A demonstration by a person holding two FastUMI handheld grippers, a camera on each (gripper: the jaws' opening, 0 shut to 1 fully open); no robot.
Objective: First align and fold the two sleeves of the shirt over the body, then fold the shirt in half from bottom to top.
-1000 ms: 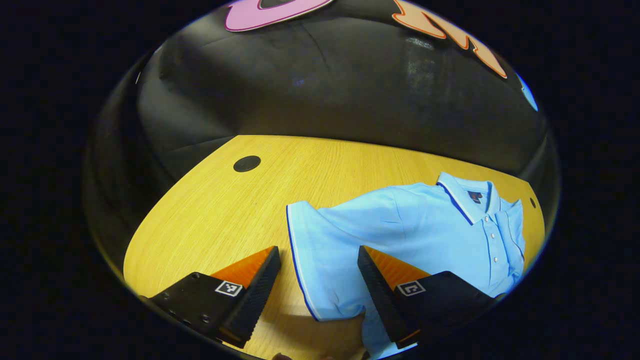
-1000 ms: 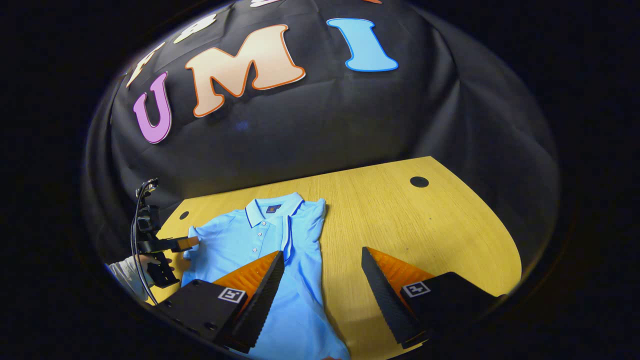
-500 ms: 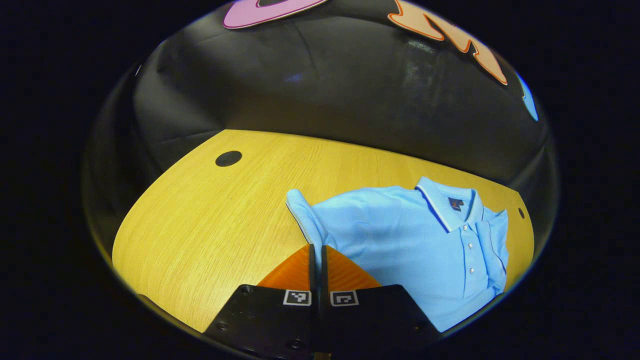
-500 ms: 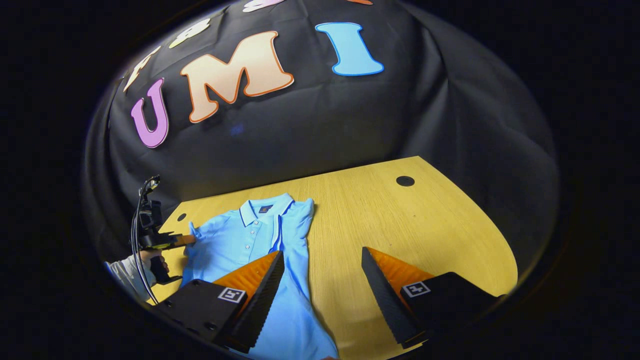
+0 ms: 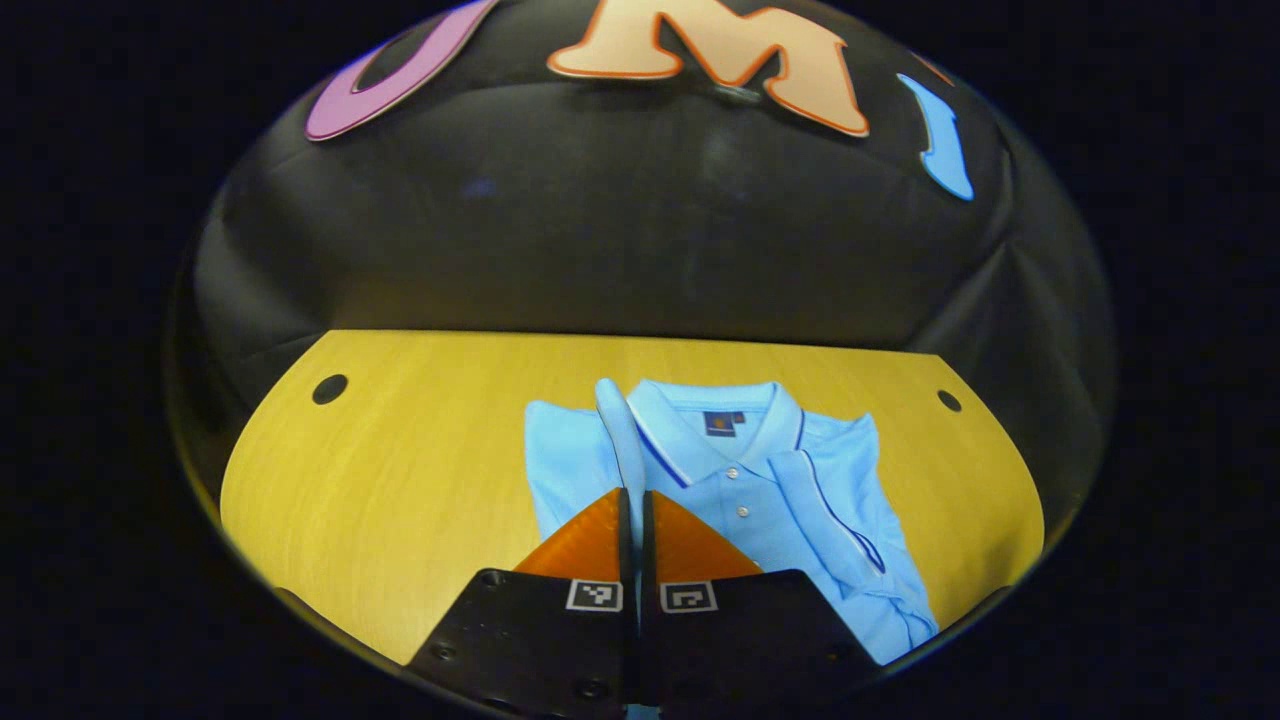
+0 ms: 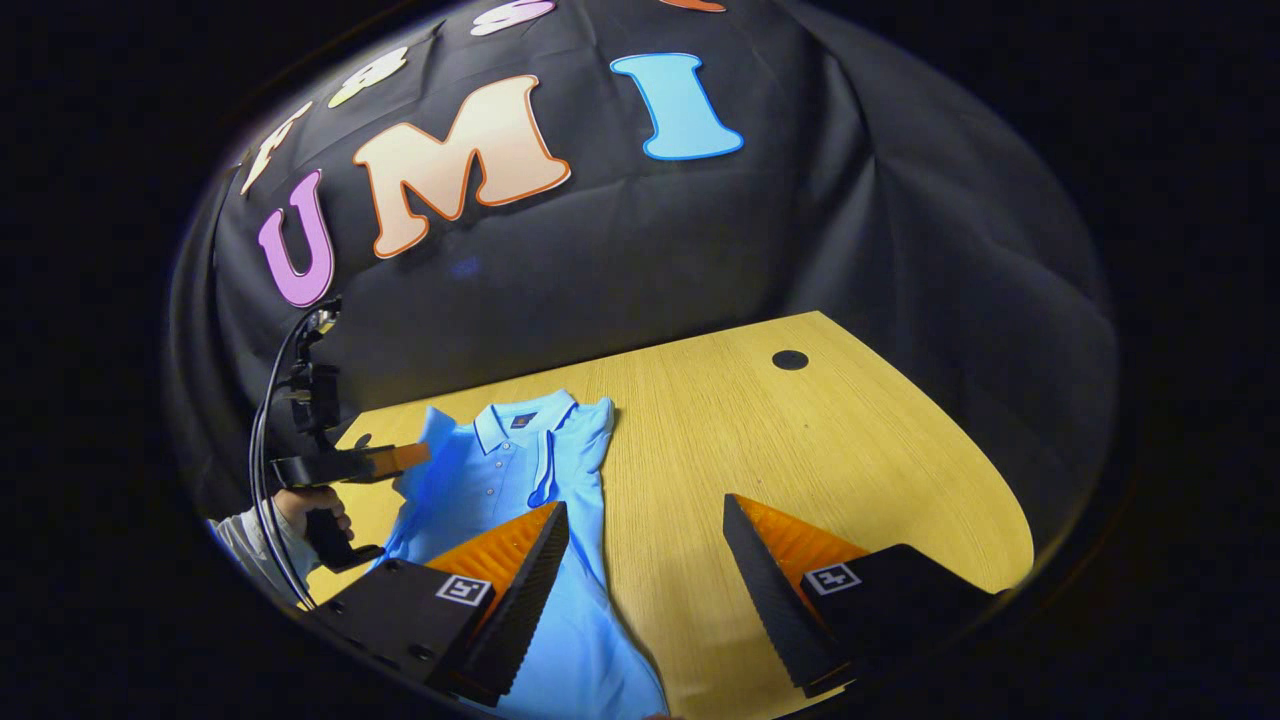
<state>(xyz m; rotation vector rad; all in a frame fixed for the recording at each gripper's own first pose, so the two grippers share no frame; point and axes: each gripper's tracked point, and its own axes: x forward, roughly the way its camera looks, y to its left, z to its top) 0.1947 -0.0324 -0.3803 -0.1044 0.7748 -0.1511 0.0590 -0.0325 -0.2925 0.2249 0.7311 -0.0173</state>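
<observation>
Shirt: one light-blue collared polo shirt [image 5: 760, 490] lies flat on the yellow wooden desk [image 5: 400, 480]
Left gripper [image 5: 632, 500]: my jaws pinch its raised sleeve [image 5: 622, 430]
Right gripper [image 6: 645, 550]: my jaws gape, holding nothing
Technique: I'd lay the sleeve's edge parallel across the chest
Count: one shirt, two grippers

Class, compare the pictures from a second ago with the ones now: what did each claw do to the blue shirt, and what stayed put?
The left claw closed on the shirt's sleeve, lifted it and is swinging it inward over the shirt. The right claw stayed open, hovering by the shirt's lower part. The other sleeve stayed folded over the body, and the shirt stayed on the table.
</observation>
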